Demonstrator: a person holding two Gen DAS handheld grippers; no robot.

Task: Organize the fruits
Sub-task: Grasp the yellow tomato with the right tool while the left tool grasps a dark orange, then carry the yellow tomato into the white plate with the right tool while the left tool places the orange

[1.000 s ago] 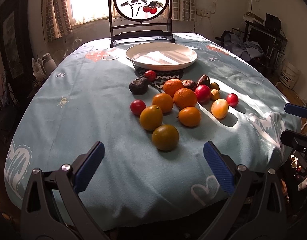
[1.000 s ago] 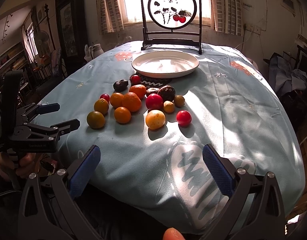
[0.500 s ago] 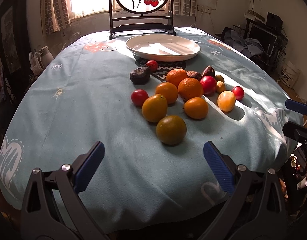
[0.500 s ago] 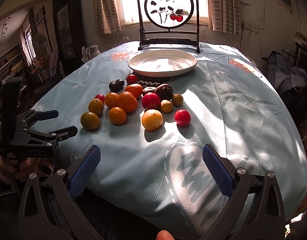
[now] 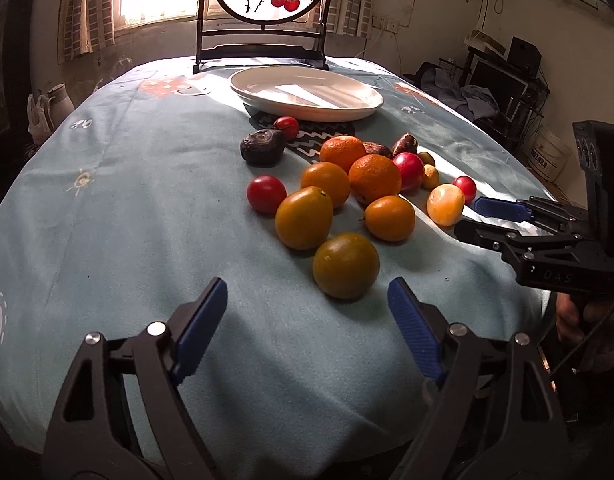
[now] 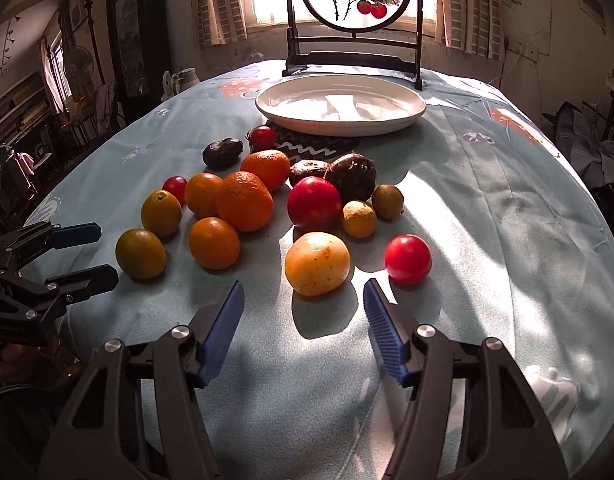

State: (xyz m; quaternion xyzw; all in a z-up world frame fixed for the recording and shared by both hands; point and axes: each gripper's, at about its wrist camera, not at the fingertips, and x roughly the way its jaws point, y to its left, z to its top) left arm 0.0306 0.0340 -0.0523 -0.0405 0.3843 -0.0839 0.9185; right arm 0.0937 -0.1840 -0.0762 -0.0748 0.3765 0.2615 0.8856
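Several fruits lie loose on a blue tablecloth (image 5: 119,216): oranges, red tomatoes, dark wrinkled fruits. A white plate (image 5: 307,94) stands empty behind them, also in the right wrist view (image 6: 341,106). My left gripper (image 5: 307,320) is open and empty, just short of a green-orange fruit (image 5: 346,266). My right gripper (image 6: 301,316) is open and empty, just short of a yellow fruit (image 6: 317,263), with a red tomato (image 6: 408,259) to its right. The right gripper shows at the right of the left wrist view (image 5: 479,220); the left gripper shows at the left of the right wrist view (image 6: 87,254).
A framed round screen on a black stand (image 6: 355,12) stands behind the plate by the window. A dark patterned mat (image 5: 311,140) lies under the plate's front edge. The table's near edge drops off below both grippers. Furniture and clutter surround the table.
Both grippers have moved forward over the table towards the fruits, which now look larger and nearer. Both stay open. No fruit has moved.
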